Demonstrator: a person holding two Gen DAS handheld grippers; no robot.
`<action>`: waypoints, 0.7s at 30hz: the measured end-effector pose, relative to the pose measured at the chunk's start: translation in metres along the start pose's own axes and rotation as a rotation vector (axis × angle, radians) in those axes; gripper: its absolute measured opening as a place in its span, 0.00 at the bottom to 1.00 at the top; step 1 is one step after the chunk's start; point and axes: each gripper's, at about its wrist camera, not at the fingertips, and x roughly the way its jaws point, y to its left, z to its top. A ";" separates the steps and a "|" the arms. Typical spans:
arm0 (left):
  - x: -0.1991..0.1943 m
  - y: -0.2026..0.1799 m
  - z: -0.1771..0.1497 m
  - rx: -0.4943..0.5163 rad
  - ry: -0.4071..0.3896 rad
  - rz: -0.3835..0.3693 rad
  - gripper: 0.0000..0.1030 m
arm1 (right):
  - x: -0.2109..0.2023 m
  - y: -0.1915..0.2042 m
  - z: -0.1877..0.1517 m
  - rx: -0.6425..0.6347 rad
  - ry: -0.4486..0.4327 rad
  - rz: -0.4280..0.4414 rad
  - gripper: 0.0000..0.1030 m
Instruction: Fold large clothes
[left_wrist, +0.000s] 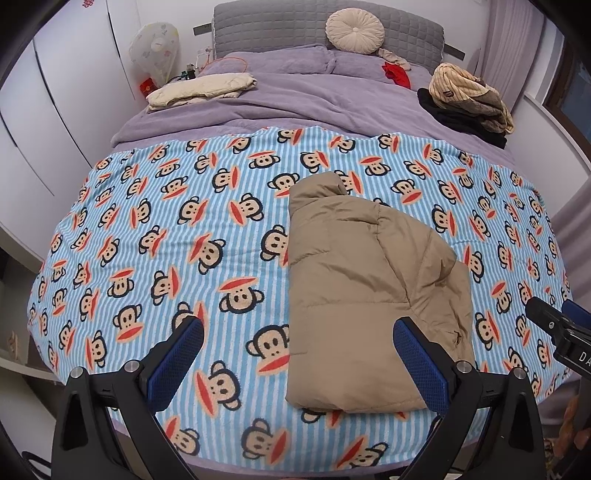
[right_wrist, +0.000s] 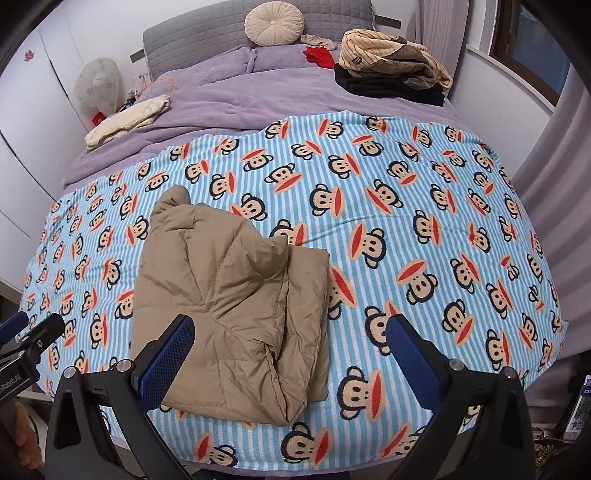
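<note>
One bed (left_wrist: 258, 107) fills both views, and most of its near half is covered by a blue-and-white striped blanket (left_wrist: 147, 236) printed with monkey faces. On that blanket, toward its near edge, lies a tan padded jacket (left_wrist: 354, 288), folded into a thick, roughly oblong bundle. Its quilted stitching shows in puffy panels, a rolled collar end points toward the headboard (left_wrist: 295, 29), and a folded-over flap crosses the top at a slant, leaving the edges a little uneven. Beyond the blanket, on the purple bedding, sit a heap of striped, brown and black clothes (left_wrist: 469, 99), a folded cream cloth (left_wrist: 199, 88), a round cream cushion (left_wrist: 354, 31) against the headboard, and a small red garment (left_wrist: 397, 74). The left gripper (left_wrist: 299, 347) hovers above the blanket's near edge with its blue-padded fingers spread wide, holding nothing. The right gripper (right_wrist: 290, 345) hangs likewise over the jacket's near end, fingers apart and empty.
</note>
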 end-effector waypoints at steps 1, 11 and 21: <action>0.000 0.000 0.000 0.000 0.001 0.001 1.00 | 0.000 0.000 0.000 0.000 0.000 -0.001 1.00; 0.001 0.001 -0.001 -0.002 0.002 0.003 1.00 | 0.000 0.002 -0.003 0.003 0.010 0.002 1.00; 0.007 0.002 -0.001 0.001 0.011 0.004 1.00 | 0.001 0.003 -0.002 0.004 0.016 0.002 1.00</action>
